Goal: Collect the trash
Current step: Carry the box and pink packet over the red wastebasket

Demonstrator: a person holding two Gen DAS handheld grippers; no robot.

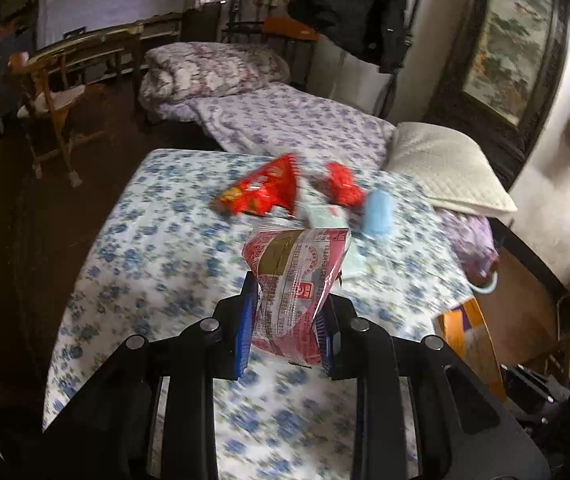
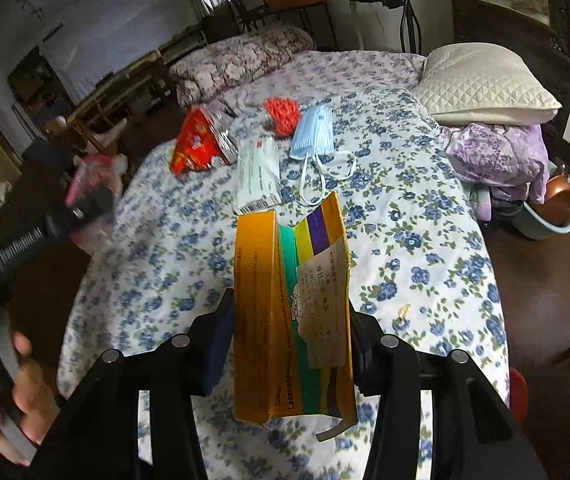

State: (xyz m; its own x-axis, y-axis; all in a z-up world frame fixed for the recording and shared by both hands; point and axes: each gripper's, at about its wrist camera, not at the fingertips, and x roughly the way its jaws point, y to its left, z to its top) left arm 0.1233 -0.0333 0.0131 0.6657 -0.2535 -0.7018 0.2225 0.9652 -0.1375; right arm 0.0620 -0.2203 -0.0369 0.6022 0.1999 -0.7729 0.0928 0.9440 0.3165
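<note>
My left gripper point(image 1: 288, 300) is shut on a crumpled pink and white plastic wrapper point(image 1: 297, 276), held above the floral bedspread point(image 1: 157, 248). My right gripper point(image 2: 291, 320) is shut on a flattened orange cardboard box point(image 2: 285, 312) with green, yellow and purple stripes, held upright over the bed. On the bed farther off lie a red snack bag point(image 2: 195, 146), a red crumpled wrapper point(image 2: 283, 114), a blue face mask point(image 2: 313, 132) and a white mask packet point(image 2: 257, 174). The red snack bag point(image 1: 261, 190), the red crumpled wrapper point(image 1: 343, 184) and the mask point(image 1: 379, 212) also show, blurred, in the left wrist view.
A white quilted pillow point(image 2: 485, 84) and a purple folded cloth point(image 2: 497, 152) lie at the bed's right side. A basin point(image 2: 553, 216) sits on the floor to the right. A folded quilt point(image 2: 241, 60) is at the far end. A wooden chair point(image 1: 53, 108) stands left.
</note>
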